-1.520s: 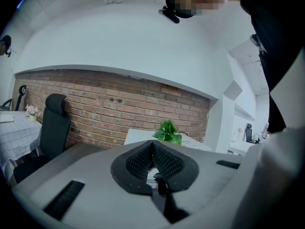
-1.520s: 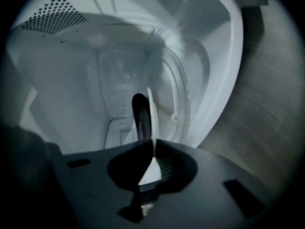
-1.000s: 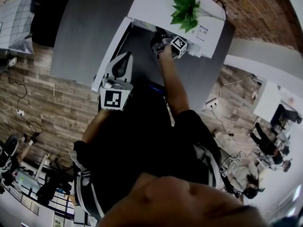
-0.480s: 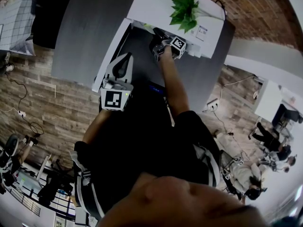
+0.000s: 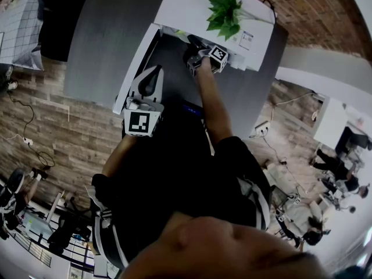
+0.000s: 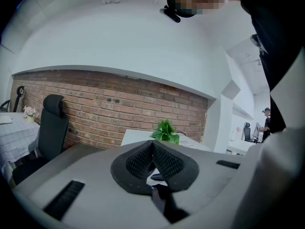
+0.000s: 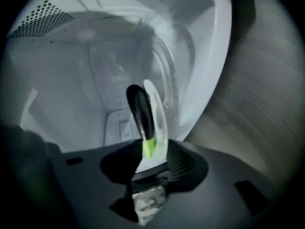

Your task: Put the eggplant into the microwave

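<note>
As the right gripper (image 7: pixel 152 156) was opening its jaws around the stem end, the eggplant (image 7: pixel 139 111) lay inside the microwave (image 7: pixel 209 56): light, glossy, probably slippery, best pinched mid-body. The left gripper (image 6: pixel 152 149) was pressed together, empty.

We see a green plant (image 5: pixel 226 13) at the far side, in front of a red brick wall (image 5: pixel 317 7); the grey surface (image 5: pixel 107 45) spreads to the left of it; a black office chair (image 6: pixel 51 123) stands far left by that wall, near a table with a checked cloth (image 5: pixel 17 22); the floor (image 5: pixel 64 127) is wood plank, with cables (image 5: pixel 26 127) trailing at its left; to the right a white socket strip (image 5: pixel 260 127) lies on the floor; further right, people (image 5: pixel 328 173) are near a white desk (image 5: pixel 328 121).
</note>
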Demonstrator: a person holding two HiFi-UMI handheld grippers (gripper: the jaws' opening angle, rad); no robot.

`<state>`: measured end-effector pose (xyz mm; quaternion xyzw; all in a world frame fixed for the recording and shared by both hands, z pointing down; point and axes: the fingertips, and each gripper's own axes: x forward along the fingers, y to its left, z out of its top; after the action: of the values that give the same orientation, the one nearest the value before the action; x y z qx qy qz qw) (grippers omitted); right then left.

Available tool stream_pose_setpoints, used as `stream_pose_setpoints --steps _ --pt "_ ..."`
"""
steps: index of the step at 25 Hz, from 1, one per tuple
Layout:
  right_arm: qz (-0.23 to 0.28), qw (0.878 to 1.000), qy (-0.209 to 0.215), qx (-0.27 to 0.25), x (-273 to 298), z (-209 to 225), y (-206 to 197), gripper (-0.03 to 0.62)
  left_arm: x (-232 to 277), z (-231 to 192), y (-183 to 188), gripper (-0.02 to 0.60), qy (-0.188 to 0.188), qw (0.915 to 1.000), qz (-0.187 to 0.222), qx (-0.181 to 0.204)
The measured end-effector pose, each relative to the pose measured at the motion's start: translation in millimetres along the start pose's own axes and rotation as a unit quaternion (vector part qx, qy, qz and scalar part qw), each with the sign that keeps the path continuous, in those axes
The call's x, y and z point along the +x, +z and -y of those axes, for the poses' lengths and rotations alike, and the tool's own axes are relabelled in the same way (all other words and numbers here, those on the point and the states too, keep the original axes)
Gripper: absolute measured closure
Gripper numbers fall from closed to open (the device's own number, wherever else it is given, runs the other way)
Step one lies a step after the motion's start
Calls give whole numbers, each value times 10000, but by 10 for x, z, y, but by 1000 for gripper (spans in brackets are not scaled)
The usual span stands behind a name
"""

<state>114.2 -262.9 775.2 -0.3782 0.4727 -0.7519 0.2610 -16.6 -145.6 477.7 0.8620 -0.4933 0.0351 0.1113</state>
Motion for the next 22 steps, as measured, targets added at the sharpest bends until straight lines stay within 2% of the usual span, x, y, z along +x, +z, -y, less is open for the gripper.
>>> stream_pose_setpoints --steps 17,19,22 --pt "-60 9999 -151 -32 -99 142 -39 381 6 9 6 546 -17 10000 27 -25" --pt "-58 9995 -227 -215 -124 148 -48 381 5 16 8 546 -33 10000 28 -13" --pt "-98 9959 -455 -772 -169 182 -72 381 -7 15 8 546 -55 10000 42 -3"
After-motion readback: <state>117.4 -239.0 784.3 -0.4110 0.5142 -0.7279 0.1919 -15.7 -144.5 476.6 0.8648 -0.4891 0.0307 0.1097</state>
